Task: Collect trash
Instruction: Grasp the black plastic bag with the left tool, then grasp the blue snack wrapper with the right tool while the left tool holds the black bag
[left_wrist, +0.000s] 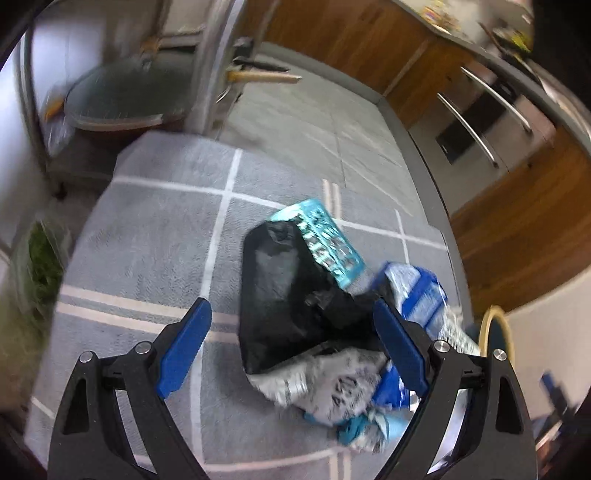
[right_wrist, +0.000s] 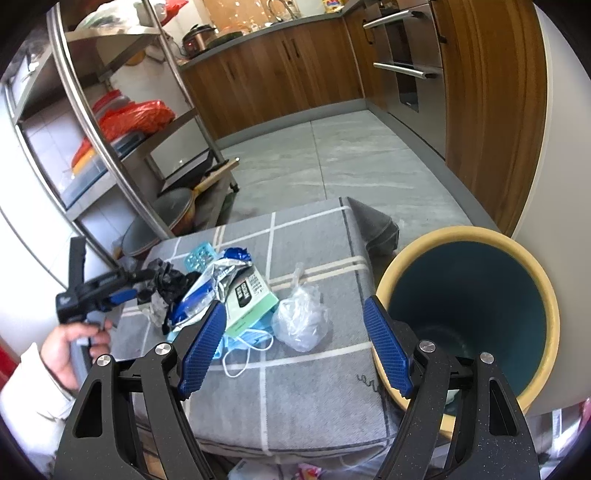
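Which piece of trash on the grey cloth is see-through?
The clear plastic bag, knotted at the top, lying alone nearest the yellow-rimmed bin. The black bag, silver wrapper and green box are not see-through.

- Grey checked cloth: soft, matt, slightly fuzzy weave.
- Black bag: thin crinkled plastic, faint sheen.
- Clear bag at three o'clock of the pile: glossy film.
- Bin: smooth, matt cream rim.
- Cabinets: satin wood grain.
- Rack: brushed metal.
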